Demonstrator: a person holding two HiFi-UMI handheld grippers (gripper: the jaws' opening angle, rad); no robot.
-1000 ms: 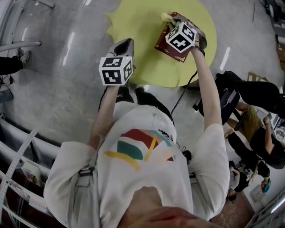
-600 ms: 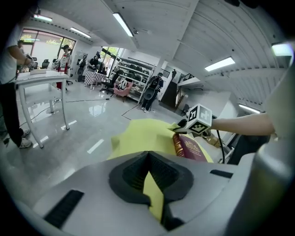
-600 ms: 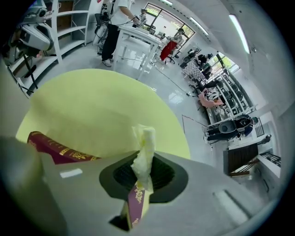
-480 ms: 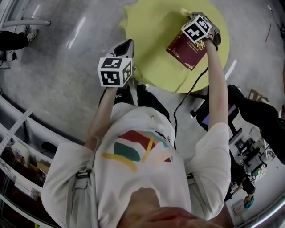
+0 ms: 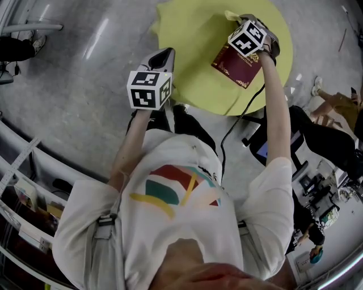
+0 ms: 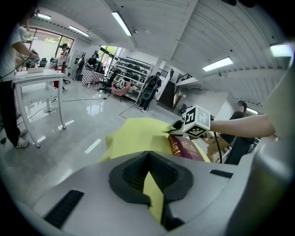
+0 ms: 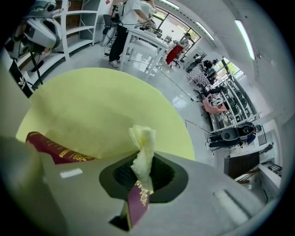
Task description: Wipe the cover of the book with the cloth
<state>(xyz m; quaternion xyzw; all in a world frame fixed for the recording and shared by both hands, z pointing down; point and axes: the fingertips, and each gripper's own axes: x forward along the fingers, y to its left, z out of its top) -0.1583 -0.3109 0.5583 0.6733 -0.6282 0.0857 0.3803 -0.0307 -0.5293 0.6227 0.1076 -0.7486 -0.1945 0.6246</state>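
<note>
A maroon book (image 5: 241, 67) with gold print lies on the round yellow table (image 5: 193, 34), near its right side. My right gripper (image 5: 243, 20) hangs over the book's far end, shut on a crumpled pale yellow cloth (image 5: 231, 15). In the right gripper view the cloth (image 7: 144, 146) sticks up between the jaws, and the book (image 7: 55, 148) shows below and to the left. My left gripper (image 5: 164, 54) is shut on nothing and floats off the table's left edge, apart from the book (image 6: 188, 148).
A black cable (image 5: 238, 122) trails down from the right gripper past the table's edge. People sit on the right (image 5: 334, 107). A white table (image 6: 32, 78) and shelving (image 6: 133, 73) stand farther off across the glossy grey floor.
My right gripper has carried the cloth from the middle of the book's cover to its far end. The left gripper has stayed about where it was, still shut.
</note>
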